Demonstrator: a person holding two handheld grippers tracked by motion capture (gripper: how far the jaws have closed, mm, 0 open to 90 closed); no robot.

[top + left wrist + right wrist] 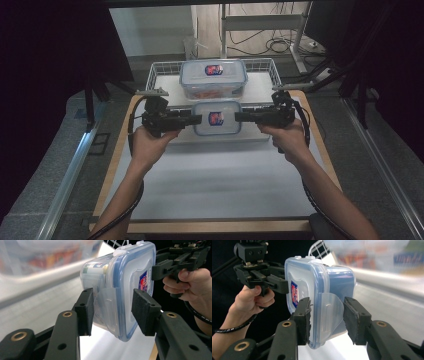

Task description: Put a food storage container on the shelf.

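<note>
Forearms come in from the near edge of the desk (pixel 215 185), the biggest thing here, its pale sheet lying below and behind both claws. Beyond the claws, at the far end, sits a wire basket (pixel 160 67) carrying a large lidded container (pixel 213 82) with reddish contents; it rests well apart from the grip, likely the place the lifted box belongs beside or came from. Between the two claws hangs the small container (pixel 217 118), clear-walled with a blue-rimmed lid and a red-and-blue label, held off the desk. The left claw (pixel 197 119) pinches its left end, one pad on the lid (pixel 146 311) and the other under the base, straddling the folded-down latch flap (pixel 106 305). The right claw (pixel 238 117) grips the opposite end in the same way, its pads (pixel 303 318) pressed above and below the flap there. Taking both short ends at once probably keeps the box level and steady, with the lid facing up.
</note>
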